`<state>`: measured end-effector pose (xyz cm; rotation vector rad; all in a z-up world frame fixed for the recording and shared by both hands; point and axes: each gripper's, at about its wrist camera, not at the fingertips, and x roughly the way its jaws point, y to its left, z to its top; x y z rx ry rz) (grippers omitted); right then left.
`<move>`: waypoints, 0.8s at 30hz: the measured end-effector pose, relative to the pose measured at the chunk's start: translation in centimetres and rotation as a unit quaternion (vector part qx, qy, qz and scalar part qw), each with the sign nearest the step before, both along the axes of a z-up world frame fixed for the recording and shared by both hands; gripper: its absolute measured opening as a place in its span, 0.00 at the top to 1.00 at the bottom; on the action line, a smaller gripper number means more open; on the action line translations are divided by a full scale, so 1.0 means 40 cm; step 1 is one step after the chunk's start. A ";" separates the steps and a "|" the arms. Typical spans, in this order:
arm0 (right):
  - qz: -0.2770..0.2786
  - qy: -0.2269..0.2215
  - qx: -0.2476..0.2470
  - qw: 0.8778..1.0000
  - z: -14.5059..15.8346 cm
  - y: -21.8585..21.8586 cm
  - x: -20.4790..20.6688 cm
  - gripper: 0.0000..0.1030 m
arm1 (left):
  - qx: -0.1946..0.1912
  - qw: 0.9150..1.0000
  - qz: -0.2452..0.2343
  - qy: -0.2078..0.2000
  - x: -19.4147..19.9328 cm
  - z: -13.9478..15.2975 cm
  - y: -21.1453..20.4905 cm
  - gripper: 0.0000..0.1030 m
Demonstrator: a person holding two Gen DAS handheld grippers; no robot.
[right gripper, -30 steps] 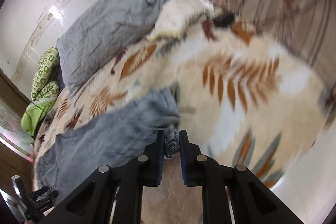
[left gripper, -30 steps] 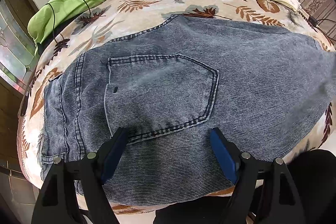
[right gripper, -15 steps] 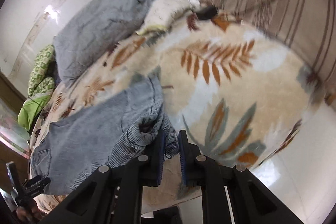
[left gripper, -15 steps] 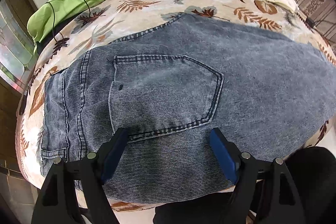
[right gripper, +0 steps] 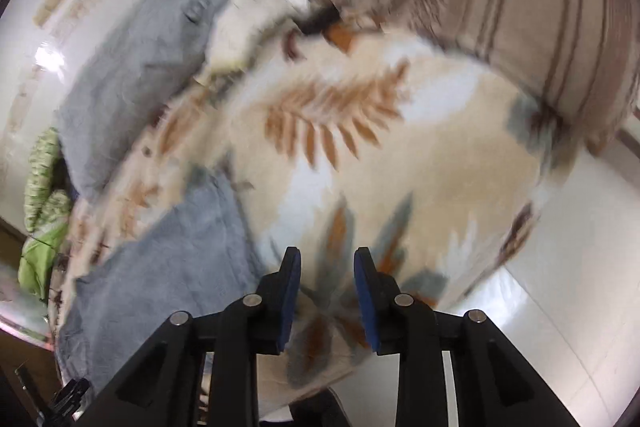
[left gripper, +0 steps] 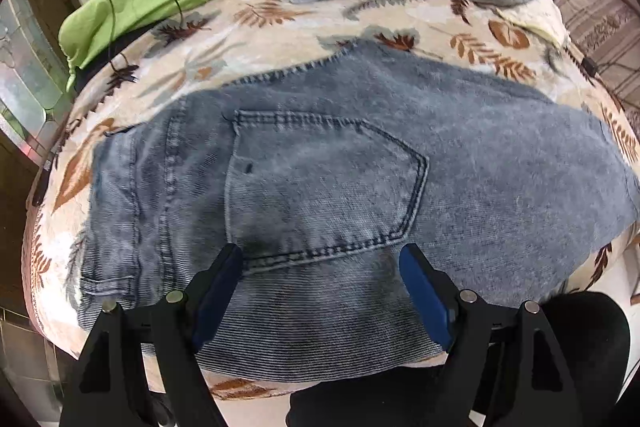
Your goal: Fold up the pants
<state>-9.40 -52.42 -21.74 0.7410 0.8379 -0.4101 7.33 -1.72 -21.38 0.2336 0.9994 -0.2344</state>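
Right wrist view is motion-blurred; pants (right gripper: 168, 267) edges smear beside spread right claw (right gripper: 327, 259).

The right wrist view is smeared by motion blur; beside the jeans (right gripper: 168, 267), the leaf-print blanket (right gripper: 400, 163) is rendered indistinct.

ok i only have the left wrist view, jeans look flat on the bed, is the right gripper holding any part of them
observer: no, the right gripper is open, with nothing between its fingers.
operator: so what's under it
observer: bare leaf-print blanket. In its view the jeans lie off to the left, outside its fingers.
operator: anything ahead of it
observer: a striped cushion at the blanket's far side. The view is blurred.
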 end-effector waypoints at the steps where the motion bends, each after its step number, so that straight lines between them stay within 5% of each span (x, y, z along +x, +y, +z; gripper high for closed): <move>1: 0.016 -0.010 -0.009 1.000 0.017 0.020 0.012 0.70 | -0.001 1.000 0.003 -0.008 -0.002 0.008 0.006 0.21; 7: 0.146 -0.001 -0.057 0.988 0.023 0.230 0.158 0.70 | 0.006 0.998 0.050 -0.037 0.001 0.041 0.098 0.21; 14: 0.190 0.058 -0.094 0.976 -0.099 0.308 0.220 0.70 | 0.041 0.988 0.151 -0.016 0.046 -0.016 0.287 0.20; 20: 0.178 0.073 -0.102 0.976 -0.061 0.307 0.226 0.71 | -0.017 0.983 0.184 -0.002 0.051 -0.038 0.379 0.16; 24: 0.212 0.039 -0.104 0.971 -0.002 0.368 0.267 0.71 | -0.039 0.980 0.195 -0.023 0.036 0.003 0.415 0.16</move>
